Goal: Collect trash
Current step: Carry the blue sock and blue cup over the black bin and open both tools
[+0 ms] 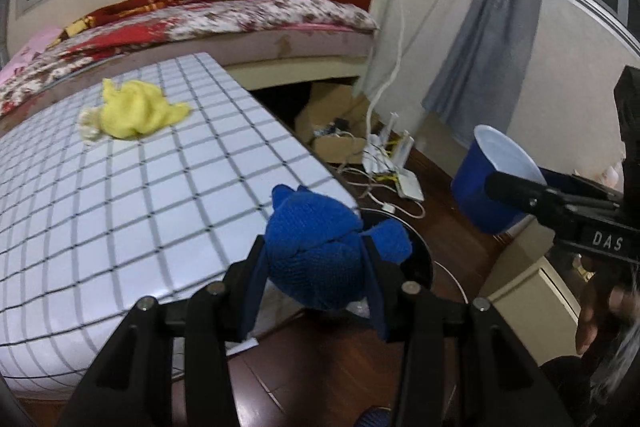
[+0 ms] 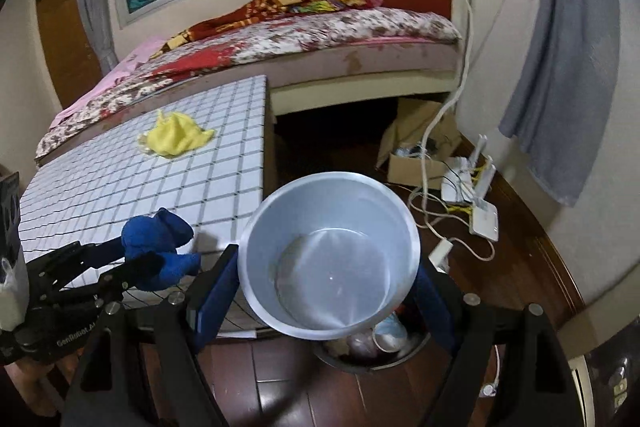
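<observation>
Left gripper (image 1: 316, 267) clamps blue cloth (image 1: 320, 247) above table (image 1: 120, 207) edge. Right gripper (image 2: 324, 291) grips cup (image 2: 332, 259), mouth tilted toward camera. Right view alone shows bin (image 2: 372, 351) contents below the cup; yellow cloth (image 2: 176, 135) lies on table.

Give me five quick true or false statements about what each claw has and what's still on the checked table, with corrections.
1. The left claw is shut on a blue cloth. True.
2. The right claw holds a red mug. False: it holds a blue plastic cup with a white inside.
3. A yellow cloth lies on the checked table. True.
4. The cup is full of trash. False: its inside looks empty.
5. A trash bin with rubbish in it sits on the bed. False: it is on the wooden floor below the cup.
</observation>
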`<state>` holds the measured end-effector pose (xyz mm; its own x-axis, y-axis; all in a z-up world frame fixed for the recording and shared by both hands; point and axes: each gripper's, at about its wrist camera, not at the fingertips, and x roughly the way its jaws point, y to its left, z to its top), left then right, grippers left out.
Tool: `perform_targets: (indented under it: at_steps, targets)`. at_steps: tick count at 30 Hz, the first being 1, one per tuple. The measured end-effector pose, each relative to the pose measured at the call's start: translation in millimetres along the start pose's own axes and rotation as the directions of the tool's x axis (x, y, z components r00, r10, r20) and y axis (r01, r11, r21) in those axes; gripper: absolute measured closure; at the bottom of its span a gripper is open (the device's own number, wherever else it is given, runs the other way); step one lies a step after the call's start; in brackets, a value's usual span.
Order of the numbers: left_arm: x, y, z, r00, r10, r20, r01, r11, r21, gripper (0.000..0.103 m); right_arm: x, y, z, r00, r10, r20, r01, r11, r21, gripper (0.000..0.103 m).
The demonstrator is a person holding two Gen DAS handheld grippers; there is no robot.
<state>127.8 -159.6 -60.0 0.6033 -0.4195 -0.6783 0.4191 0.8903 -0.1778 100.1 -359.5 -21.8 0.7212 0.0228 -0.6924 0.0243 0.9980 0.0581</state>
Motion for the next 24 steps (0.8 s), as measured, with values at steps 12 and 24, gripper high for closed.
perform_targets:
  at_steps: [12, 24]
  targets:
    - [50.4, -57.6, -27.3, 0.995, -0.071, -0.068, 0.070, 0.997, -0.021, 0.058, 23.1, -72.2, -40.4, 0.996, -0.011, -0.093, 0.019, 0.996, 0.086, 0.020]
    - [107.7, -70.0, -42.5, 0.991, -0.043, -0.124, 0.031, 0.995, -0.098, 0.057, 83.7, -100.4, -55.7, 0.982, 0.073, -0.174, -0.055, 0.993, 0.102, 0.020]
